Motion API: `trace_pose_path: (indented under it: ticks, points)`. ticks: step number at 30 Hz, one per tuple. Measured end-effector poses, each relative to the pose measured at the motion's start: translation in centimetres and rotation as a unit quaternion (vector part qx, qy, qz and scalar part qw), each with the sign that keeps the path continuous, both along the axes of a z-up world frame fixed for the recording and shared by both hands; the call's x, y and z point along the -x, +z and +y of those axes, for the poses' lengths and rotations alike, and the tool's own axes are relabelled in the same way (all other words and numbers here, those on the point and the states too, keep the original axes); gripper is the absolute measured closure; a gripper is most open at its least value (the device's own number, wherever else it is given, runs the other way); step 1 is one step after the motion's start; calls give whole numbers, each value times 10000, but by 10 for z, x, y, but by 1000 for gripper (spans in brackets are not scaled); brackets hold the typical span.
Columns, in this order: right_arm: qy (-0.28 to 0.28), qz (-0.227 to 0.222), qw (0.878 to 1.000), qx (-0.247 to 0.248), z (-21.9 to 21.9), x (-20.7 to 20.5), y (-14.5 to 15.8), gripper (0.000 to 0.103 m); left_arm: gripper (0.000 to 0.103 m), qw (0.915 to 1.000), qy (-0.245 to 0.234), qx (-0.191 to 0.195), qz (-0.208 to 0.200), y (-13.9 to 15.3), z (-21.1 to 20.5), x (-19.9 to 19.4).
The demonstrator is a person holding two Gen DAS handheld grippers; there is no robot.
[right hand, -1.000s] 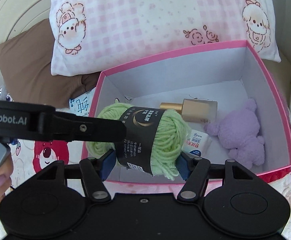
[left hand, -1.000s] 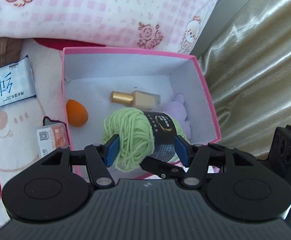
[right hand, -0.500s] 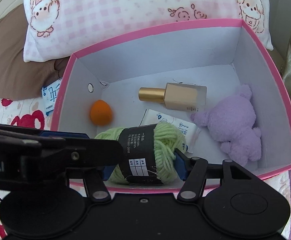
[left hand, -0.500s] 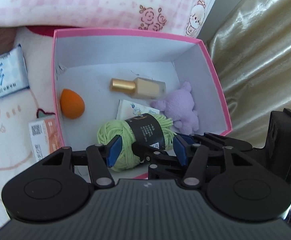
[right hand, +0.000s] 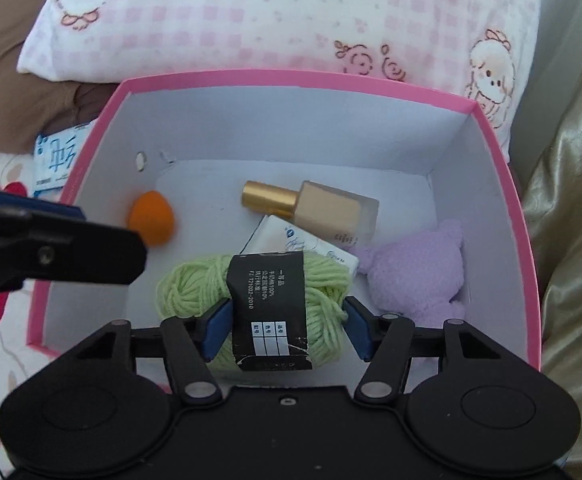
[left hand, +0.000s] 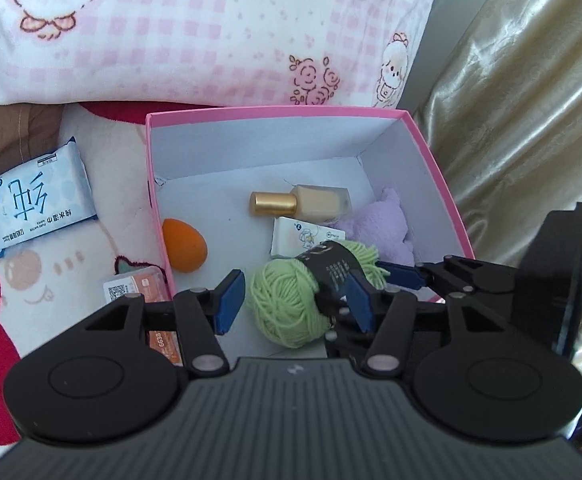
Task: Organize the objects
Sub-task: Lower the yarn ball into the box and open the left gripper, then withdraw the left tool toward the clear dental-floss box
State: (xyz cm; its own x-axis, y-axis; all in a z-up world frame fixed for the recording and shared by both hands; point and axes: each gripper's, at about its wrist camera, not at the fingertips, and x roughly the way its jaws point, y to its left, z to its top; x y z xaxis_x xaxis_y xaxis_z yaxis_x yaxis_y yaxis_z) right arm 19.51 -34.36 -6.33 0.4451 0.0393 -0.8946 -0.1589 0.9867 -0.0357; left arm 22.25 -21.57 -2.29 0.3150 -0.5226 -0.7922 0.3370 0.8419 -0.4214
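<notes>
A green yarn ball (right hand: 323, 280) with a black label lies low in the pink box (right hand: 291, 80), near its front wall. My right gripper (right hand: 287, 320) has a blue pad on each side of it, still touching, and its jaws are opening. My left gripper (left hand: 295, 300) hovers open above the box's (left hand: 275, 111) front left, with a gap between its left pad and the yarn ball (left hand: 287, 304); it holds nothing. One left finger (right hand: 51, 240) crosses the right wrist view.
Also in the box are an orange sponge (left hand: 183, 248), a gold-capped bottle (left hand: 303, 204), a white packet (left hand: 303, 236) and a purple plush (left hand: 383, 224). A tissue pack (left hand: 39, 200) and a small orange box (left hand: 139, 284) lie outside, left. Behind is a pink pillow (left hand: 211, 28); at right, gold fabric (left hand: 531, 120).
The right gripper has carried the yarn ball from above the rim down into the box. The left gripper has stayed open beside it.
</notes>
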Motion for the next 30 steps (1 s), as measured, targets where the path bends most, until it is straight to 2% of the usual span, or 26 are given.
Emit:
trace_pose_path:
  ticks: [3, 7, 12, 17, 23, 27, 30]
  points:
    - [270, -4, 9996, -127, 1, 13, 19, 36, 49, 9999, -157, -29, 23, 4, 4, 4]
    - [379, -328, 9982, -334, 0, 37, 55, 35, 49, 9991, -332, -226, -156, 17, 13, 14]
    - [636, -932, 9930, -363, 13, 75, 99, 35, 48, 9981, -442, -282, -315, 37, 40, 26]
    - [953, -1483, 9833, -446, 39, 110, 127, 33, 47, 9973, -408, -236, -563, 48, 72, 47]
    - [1308, -1729, 9736, -711, 79, 135, 125, 33, 47, 9975, -216, 39, -666, 48, 109, 62]
    - [1429, -1841, 9686, -863, 106, 143, 106, 33, 47, 9977, -154, 51, -658, 35, 125, 64]
    - [1425, -1915, 9678, -804, 121, 146, 86, 33, 47, 9979, -175, 103, -620, 18, 133, 64]
